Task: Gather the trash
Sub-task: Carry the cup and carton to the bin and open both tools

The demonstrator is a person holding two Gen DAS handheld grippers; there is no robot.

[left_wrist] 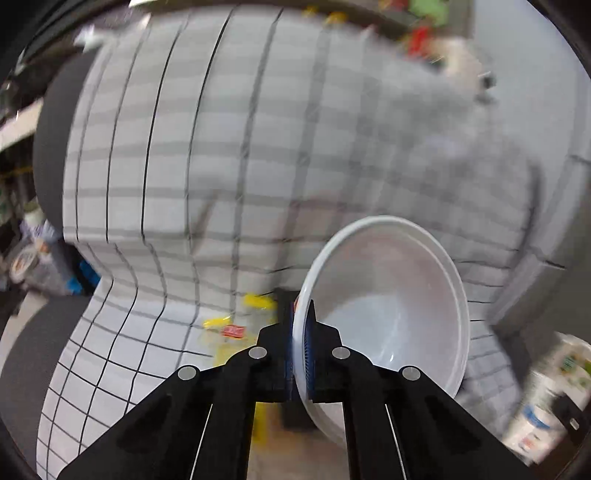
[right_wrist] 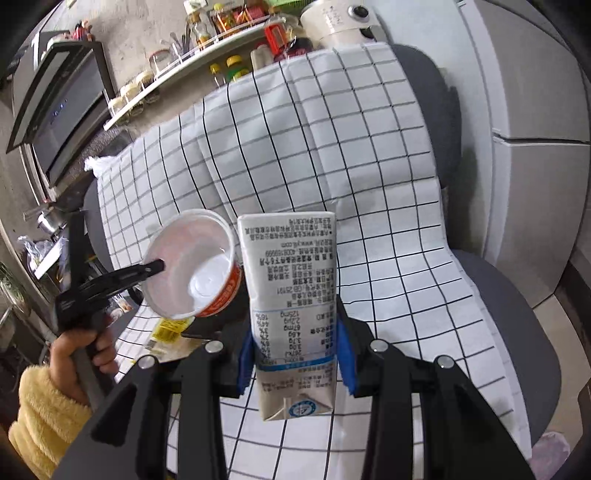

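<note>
My left gripper (left_wrist: 301,325) is shut on the rim of an empty white plastic bowl (left_wrist: 388,314) with an orange band, held in the air above the chair seat; the bowl (right_wrist: 192,266) and the left gripper (right_wrist: 155,266) also show in the right wrist view. My right gripper (right_wrist: 295,354) is shut on a white milk carton (right_wrist: 291,295) with printed text, held upright over the seat. Yellow and red wrappers (left_wrist: 232,328) lie on the checked cloth below; a yellow wrapper (right_wrist: 170,328) shows under the bowl.
A grey office chair (right_wrist: 517,325) is draped with a white black-checked cloth (right_wrist: 332,147). Behind it are a shelf with jars and bottles (right_wrist: 207,48), a white appliance (right_wrist: 340,18), a range hood (right_wrist: 62,107) and a grey fridge (right_wrist: 535,110).
</note>
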